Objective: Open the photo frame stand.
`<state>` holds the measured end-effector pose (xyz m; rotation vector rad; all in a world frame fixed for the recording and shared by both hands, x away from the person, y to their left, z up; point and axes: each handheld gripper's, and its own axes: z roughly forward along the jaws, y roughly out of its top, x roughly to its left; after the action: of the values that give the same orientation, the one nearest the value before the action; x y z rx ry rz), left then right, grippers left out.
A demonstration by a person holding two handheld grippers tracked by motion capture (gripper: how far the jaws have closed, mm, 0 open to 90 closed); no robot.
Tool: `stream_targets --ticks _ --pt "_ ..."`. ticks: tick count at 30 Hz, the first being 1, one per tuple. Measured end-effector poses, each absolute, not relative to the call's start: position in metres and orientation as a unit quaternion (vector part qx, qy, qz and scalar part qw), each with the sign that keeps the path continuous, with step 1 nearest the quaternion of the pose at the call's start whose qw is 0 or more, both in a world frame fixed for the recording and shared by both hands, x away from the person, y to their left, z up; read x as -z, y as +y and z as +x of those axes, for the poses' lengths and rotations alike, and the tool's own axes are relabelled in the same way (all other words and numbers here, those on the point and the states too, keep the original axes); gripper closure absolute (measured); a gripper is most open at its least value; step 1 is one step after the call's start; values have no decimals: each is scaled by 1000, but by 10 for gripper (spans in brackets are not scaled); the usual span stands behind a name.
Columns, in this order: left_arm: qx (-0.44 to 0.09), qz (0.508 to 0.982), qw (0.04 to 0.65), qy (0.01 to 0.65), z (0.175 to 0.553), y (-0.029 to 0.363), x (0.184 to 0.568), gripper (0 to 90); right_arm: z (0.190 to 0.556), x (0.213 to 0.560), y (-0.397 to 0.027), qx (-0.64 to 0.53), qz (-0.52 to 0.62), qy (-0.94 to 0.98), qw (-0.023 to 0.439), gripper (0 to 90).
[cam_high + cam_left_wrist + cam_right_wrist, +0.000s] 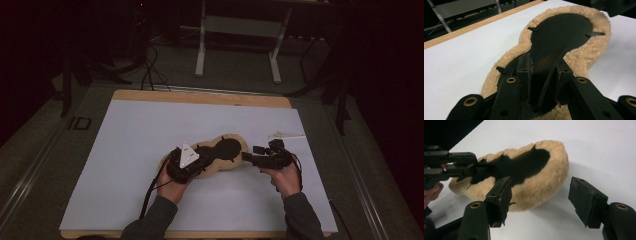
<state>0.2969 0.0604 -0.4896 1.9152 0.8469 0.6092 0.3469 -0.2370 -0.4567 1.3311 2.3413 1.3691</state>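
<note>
Sheepskin pad (220, 154), peanut-shaped with a black inner face and a tan fleece border, is seen from the high view lying on the white sheet (140, 145) that covers the bench (200, 97), near the sheet's middle and toward the person's side. From that height the pad's left end is covered by the left tongs (192, 162) and their grey three-cornered plate, so the grip itself is hidden there. It is shown by the left gripper view: a raised black strap or flap (551, 65) of the pad stands between the jaws, which are drawn in narrowly about it and appear to press on it. Small black tabs (594, 33) along the black face's edge are also made out in that view, but not from above.

The right tongs (261, 155) are seen in the high view just beside the pad's right end. In the right gripper view their jaws are spread wide with nothing between them, and the fleece edge lies beyond them, apart from both pads (584, 201); the left tongs (467, 168) are seen there at the pad's far end.

A pale, thin object (285, 135) lies on the sheet beyond the right tongs; what it is cannot be made out. The room beyond the bench is dark.
</note>
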Motion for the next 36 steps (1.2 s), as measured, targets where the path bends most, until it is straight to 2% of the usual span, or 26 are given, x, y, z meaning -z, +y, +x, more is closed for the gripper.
stream_targets --ticks 7,20,27,31,36 --pt "-252 776 466 341 293 61 492 722 359 458 -229 -447 447 774 43 301" --pt "-250 768 486 334 285 68 495 720 374 468 -219 -438 463 771 1 297" --pt "-253 767 490 327 282 68 497 717 378 471 -215 -433 468 770 -28 334" --pt "-251 765 496 325 280 70 497 714 378 470 -219 -441 478 759 -39 406" --pt "-246 764 500 324 278 72 498 704 378 468 -221 -447 481 753 -46 442"
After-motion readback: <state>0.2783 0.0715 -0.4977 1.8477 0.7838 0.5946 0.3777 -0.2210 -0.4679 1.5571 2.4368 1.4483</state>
